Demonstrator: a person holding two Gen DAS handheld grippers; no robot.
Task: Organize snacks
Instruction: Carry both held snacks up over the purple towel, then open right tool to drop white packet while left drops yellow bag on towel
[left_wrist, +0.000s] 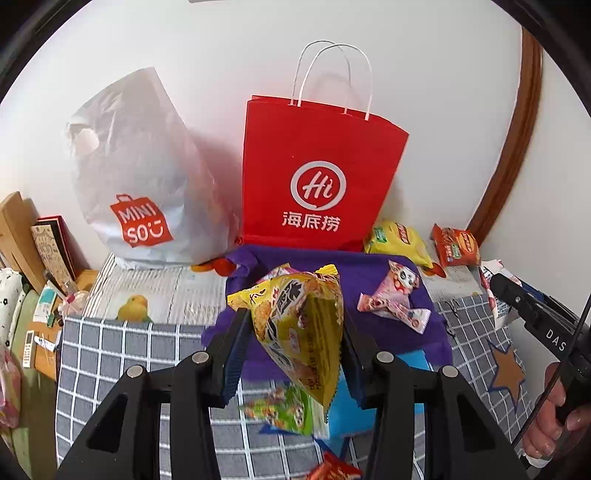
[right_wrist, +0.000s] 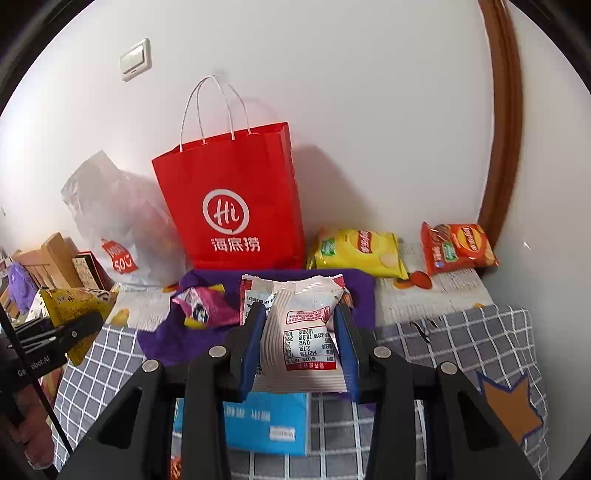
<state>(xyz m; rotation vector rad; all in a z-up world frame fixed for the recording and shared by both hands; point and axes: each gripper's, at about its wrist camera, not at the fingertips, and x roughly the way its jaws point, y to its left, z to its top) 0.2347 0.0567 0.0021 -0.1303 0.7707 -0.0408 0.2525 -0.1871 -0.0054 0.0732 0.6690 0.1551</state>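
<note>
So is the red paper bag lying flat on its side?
No, the red paper bag stands upright against the white wall, with its white handles sticking up.

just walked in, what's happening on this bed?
A person is sorting snacks with a handheld gripper in each hand. The left gripper is shut on a yellow snack packet, and the right gripper is shut on a white snack packet; both are held above the purple cloth. A red paper bag stands open against the wall, with two chip bags lying beside it.
</note>
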